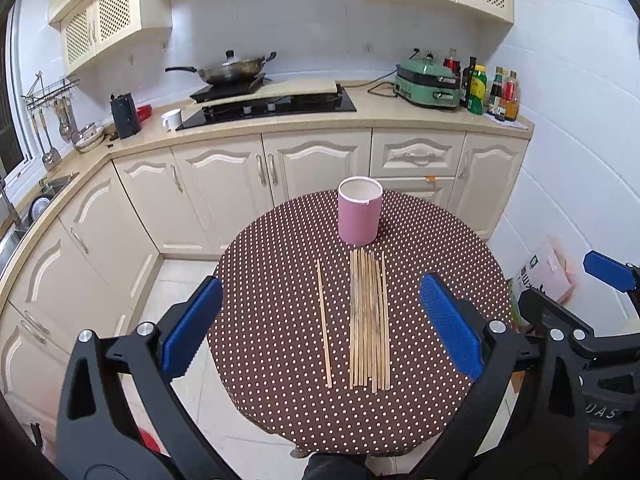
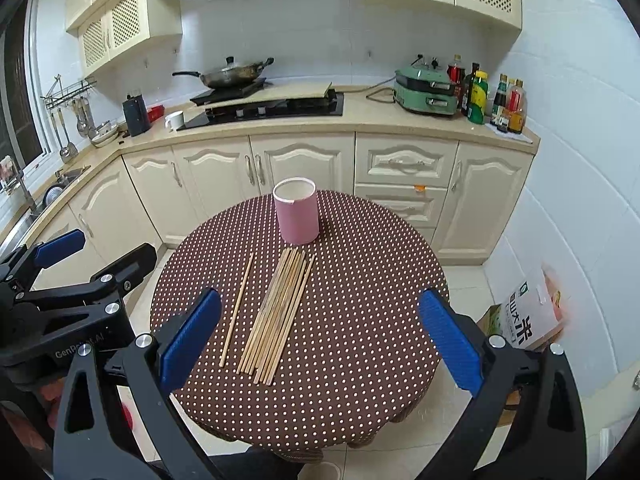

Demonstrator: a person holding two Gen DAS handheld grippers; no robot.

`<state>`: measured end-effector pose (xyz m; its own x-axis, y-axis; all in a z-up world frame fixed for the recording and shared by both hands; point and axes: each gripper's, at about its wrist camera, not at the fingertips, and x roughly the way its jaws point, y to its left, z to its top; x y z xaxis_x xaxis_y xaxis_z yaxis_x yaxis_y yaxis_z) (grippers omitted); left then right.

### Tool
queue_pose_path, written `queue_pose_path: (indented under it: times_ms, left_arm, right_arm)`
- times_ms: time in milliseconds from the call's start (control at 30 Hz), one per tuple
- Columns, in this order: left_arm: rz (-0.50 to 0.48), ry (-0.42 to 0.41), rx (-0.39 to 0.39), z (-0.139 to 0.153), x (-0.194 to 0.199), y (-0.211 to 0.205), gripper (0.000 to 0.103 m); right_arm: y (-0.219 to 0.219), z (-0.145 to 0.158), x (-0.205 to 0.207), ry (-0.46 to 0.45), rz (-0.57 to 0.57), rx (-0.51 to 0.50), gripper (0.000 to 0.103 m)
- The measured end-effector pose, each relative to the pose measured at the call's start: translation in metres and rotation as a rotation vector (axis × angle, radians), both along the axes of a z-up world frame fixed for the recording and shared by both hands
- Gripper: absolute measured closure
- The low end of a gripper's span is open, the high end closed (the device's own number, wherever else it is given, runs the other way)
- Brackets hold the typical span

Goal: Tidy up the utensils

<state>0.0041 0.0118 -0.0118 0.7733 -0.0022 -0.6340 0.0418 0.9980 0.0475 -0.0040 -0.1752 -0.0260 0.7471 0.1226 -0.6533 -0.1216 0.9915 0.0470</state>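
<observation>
Chopsticks (image 1: 369,320) lie flat before the upright pink holder (image 1: 359,216); one stray chopstick (image 1: 323,324) lies apart. Both the left gripper (image 1: 320,328) and right gripper (image 2: 320,336) hover spread wide, empty. Best pinch near one end, then tip them upright into the holder.

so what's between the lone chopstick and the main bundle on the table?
Nothing: only bare polka-dot tablecloth separates the single chopstick from the chopstick bundle. The gap shows in both wrist views, clearest in the left wrist view.

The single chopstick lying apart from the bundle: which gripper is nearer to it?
Left. The left gripper is lined up almost over the single chopstick; the right gripper sits further right, past the bundle.
</observation>
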Motion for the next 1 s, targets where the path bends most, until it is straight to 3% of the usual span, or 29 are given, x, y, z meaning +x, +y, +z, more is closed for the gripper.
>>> queue_pose_path:
  times_ms: [300, 700, 1000]
  left_arm:
    - [0.010, 0.145, -0.025, -0.022, 0.016, 0.010, 0.006]
    - [0.013, 0.397, -0.058, -0.073, 0.060, 0.015, 0.006]
    - [0.025, 0.537, -0.059, -0.109, 0.096, 0.019, 0.006]
  right_arm:
    - [0.003, -0.024, 0.017, 0.148, 0.001, 0.000, 0.007]
    - [0.004, -0.068, 0.057, 0.388, -0.017, -0.008, 0.007]
    - [0.002, -0.103, 0.095, 0.536, -0.049, -0.004, 0.007]
